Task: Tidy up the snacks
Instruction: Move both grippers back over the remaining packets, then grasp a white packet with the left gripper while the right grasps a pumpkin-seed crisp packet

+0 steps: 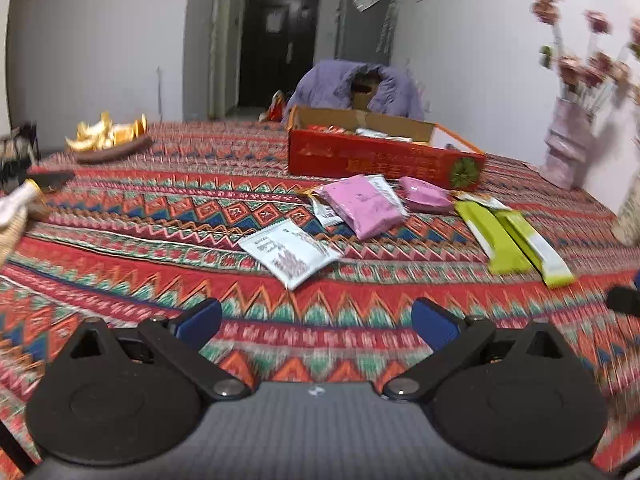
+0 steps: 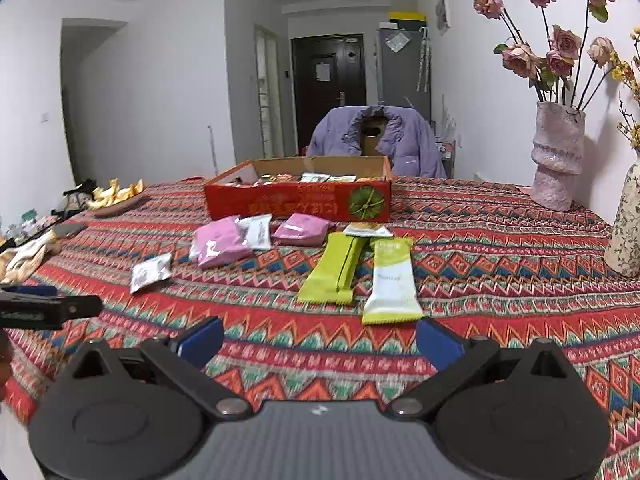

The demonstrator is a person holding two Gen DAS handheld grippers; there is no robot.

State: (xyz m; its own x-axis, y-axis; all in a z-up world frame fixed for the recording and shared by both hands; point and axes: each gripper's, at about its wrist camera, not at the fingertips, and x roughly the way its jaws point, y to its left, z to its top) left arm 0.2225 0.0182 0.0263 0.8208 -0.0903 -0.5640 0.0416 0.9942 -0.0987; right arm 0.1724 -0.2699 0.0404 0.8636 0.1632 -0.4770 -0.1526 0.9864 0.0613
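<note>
Left gripper [image 1: 316, 322]: I see its blue pads spread wide with nothing between them, hovering low over the patterned tablecloth [image 1: 160, 216] at the near edge.
White packet [image 1: 290, 254]: the snack closest to my left gripper, lying flat just ahead of it and a touch left of centre, its long axis slanting from far left to near right. It has printed text, too blurred for me to read.
Pink packets [image 2: 222, 242]: two of them, mid-table, with a small white packet [image 2: 258, 231] between them, all just in front of the box.
Red box [image 2: 298, 198]: open cardboard tray at the far middle, already holding several snacks. Gold lettering runs along its front wall, upside down from here, and I cannot read it; a green round emblem sits at its right end.
Green bars [image 2: 334, 270]: two long wrappers side by side, long axes running near to far. The right one, white and green, lies nearest my right gripper, just ahead and slightly right.
Right gripper [image 2: 318, 340]: released, fingers wide apart, empty.
Next move, my guess: each gripper takes its nearest packet; the right one's bar already lines up lengthwise with the fingers' reach.
</note>
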